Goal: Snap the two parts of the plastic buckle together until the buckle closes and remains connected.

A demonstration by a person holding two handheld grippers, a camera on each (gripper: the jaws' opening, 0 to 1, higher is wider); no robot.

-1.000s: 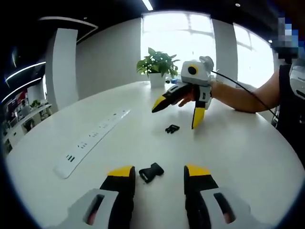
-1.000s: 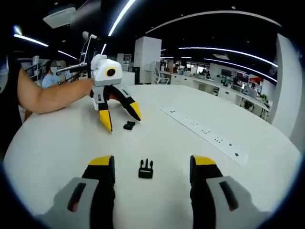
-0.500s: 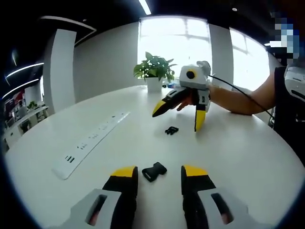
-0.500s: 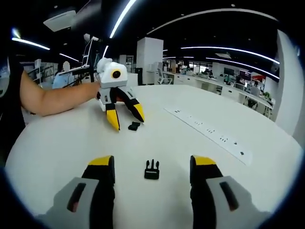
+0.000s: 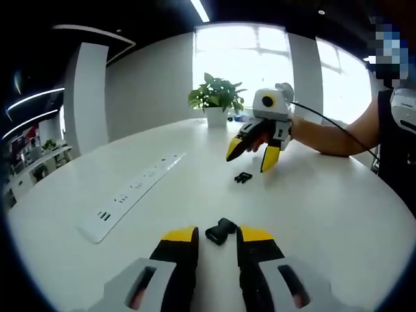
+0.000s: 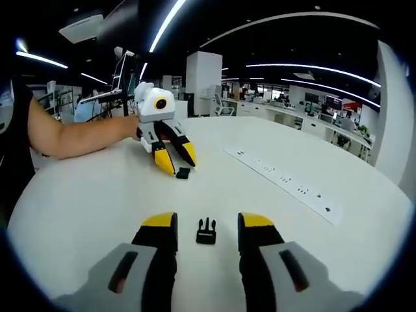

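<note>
Both grippers [image 5: 216, 239] [image 6: 207, 224] half-closed around buckle parts [image 5: 221, 230] [image 6: 206, 231]

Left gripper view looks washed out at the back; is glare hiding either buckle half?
Left gripper view: the window is blown out behind the plant, yet the socket half and pronged half stay crisp on the table. Right gripper view: dim ceiling, no glare, pronged half sharp; fisheye bends the power strip.

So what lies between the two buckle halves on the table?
Bare white tabletop: in the left gripper view, nothing lies between the near half and the far half.
</note>
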